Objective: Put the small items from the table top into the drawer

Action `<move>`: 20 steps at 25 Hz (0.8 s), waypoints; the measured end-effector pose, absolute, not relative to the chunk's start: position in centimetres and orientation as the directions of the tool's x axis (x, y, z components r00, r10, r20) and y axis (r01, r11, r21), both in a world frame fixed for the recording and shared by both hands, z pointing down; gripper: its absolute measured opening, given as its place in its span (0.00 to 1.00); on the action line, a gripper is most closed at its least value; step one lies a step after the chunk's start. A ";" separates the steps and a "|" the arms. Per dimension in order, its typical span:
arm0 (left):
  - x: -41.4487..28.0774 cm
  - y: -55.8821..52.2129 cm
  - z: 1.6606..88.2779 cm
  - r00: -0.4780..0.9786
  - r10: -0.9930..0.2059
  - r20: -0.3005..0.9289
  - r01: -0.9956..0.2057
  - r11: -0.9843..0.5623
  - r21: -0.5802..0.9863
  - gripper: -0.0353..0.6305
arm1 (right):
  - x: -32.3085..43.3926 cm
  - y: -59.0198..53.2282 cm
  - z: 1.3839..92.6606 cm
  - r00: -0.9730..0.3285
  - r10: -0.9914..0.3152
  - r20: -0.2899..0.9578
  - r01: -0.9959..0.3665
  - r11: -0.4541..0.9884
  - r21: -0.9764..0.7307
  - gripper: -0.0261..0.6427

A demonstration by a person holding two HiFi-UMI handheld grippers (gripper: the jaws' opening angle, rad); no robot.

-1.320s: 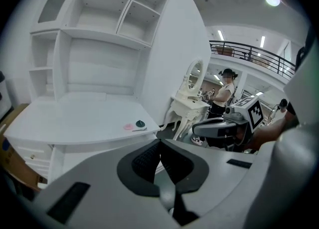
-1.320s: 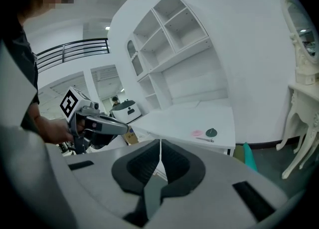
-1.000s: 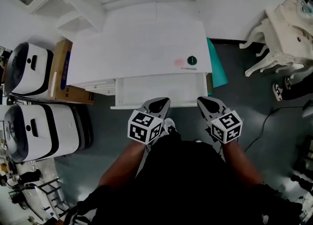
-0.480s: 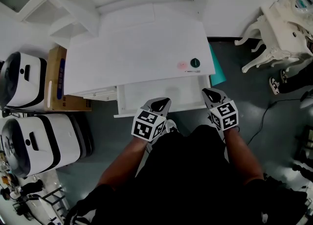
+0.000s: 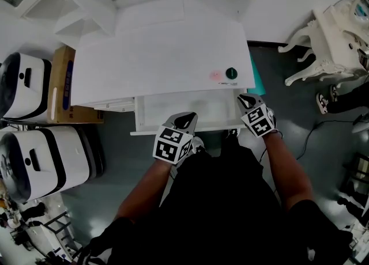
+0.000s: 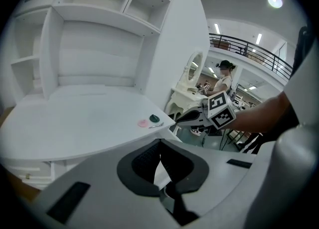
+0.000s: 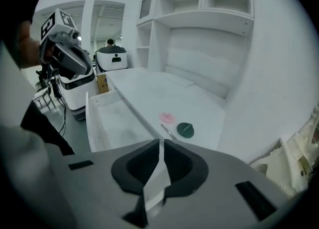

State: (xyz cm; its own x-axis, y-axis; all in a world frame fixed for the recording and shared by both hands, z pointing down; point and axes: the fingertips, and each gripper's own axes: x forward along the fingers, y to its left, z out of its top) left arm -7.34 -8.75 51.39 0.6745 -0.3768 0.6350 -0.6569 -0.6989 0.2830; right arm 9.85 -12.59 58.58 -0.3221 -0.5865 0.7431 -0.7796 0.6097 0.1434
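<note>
- Head view: the white bench (image 5: 155, 56) lies ahead of you, with its drawer (image 5: 167, 108) pulled out toward you below the front edge.
- Three small items sit together near the bench's front right corner: a pink disc (image 5: 215, 75), a dark green round piece (image 5: 231, 73) just to its right, and a thin metal piece (image 5: 226, 83) just in front of the two.
- All three are on the bench top. The part of the drawer that you can see holds nothing.
- Your left claw (image 5: 183, 121) is over the front rim of the drawer, about midway along it, and points toward the bench.
- Left gripper view: the pads of that claw meet at the tips, with nothing gripped between them.
- Your right claw (image 5: 247, 101) is at the drawer's right end, just in front of the bench corner where the items lie, and touches none of them.
- Right gripper view: its jaws are pressed together and hold nothing. Past them you see the metal piece nearest, then the pink disc and the green piece side by side, with the open drawer to the left.
</note>
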 end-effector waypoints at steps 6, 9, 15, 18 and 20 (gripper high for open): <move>-7.0 -9.6 52.5 0.643 -0.390 0.659 -0.696 -0.656 0.291 0.07 | 11.0 -15.2 61.8 -0.301 -0.505 0.809 -0.676 0.711 0.192 0.08; -6.9 -9.9 53.0 0.627 -0.390 0.674 -0.710 -0.642 0.289 0.07 | 11.2 -16.7 62.9 -0.298 -0.477 0.827 -0.640 0.743 0.198 0.08; -6.4 -10.5 53.4 0.605 -0.391 0.693 -0.732 -0.615 0.292 0.07 | 11.3 -18.8 64.3 -0.306 -0.414 0.858 -0.602 0.782 0.163 0.15; -6.1 -10.9 53.6 0.597 -0.393 0.699 -0.743 -0.599 0.298 0.07 | 11.3 -19.4 65.2 -0.304 -0.376 0.875 -0.567 0.810 0.151 0.17; -6.0 -11.0 53.7 0.594 -0.395 0.701 -0.750 -0.587 0.305 0.07 | 11.4 -19.4 65.6 -0.305 -0.350 0.886 -0.545 0.827 0.139 0.17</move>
State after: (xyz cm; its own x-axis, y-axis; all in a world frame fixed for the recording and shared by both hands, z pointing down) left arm -5.97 -10.99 53.66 0.5939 -0.3953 0.7008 -0.7503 -0.5865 0.3050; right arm 11.35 -19.44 65.63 -0.3046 -0.3498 0.8859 -0.5454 0.8266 0.1389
